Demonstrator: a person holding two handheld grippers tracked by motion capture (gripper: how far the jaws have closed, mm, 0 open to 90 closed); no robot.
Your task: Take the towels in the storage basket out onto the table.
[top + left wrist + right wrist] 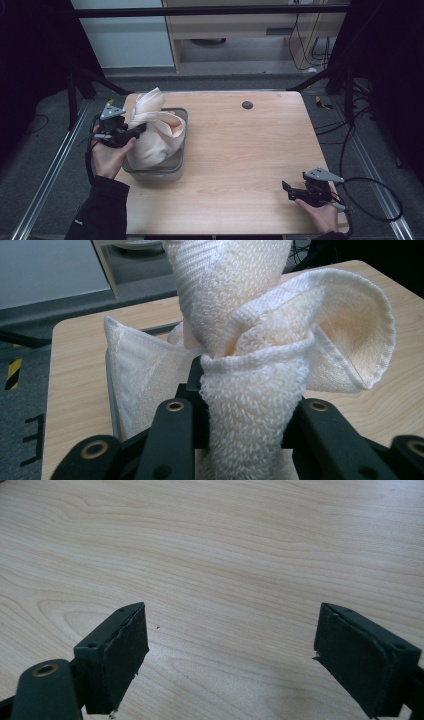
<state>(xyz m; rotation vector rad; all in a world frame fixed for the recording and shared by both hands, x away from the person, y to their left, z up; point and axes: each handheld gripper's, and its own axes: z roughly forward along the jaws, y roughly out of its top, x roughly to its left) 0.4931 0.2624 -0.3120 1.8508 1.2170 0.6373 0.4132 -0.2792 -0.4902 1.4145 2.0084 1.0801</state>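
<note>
Towel (pixel 152 132), cream terry, bunched up and half lifted out of grey bin (pixel 176 170) at left side of wooden surface (pixel 250 160). Looked soft and floppy, light enough, grippy loops so probably not slippery, nothing fragile. Pinched at a gathered fold by left claw (pixel 240 405), jaws clamped tight on the wad, rest draped and curled above. Best taken at a thick bunch like that, or by a hemmed corner if spreading out was the plan; thin single layer likely to slip free. Right claw (pixel 230 655) spread wide, holding nothing, low over bare wood near the right front corner, well apart from the bin.
</note>
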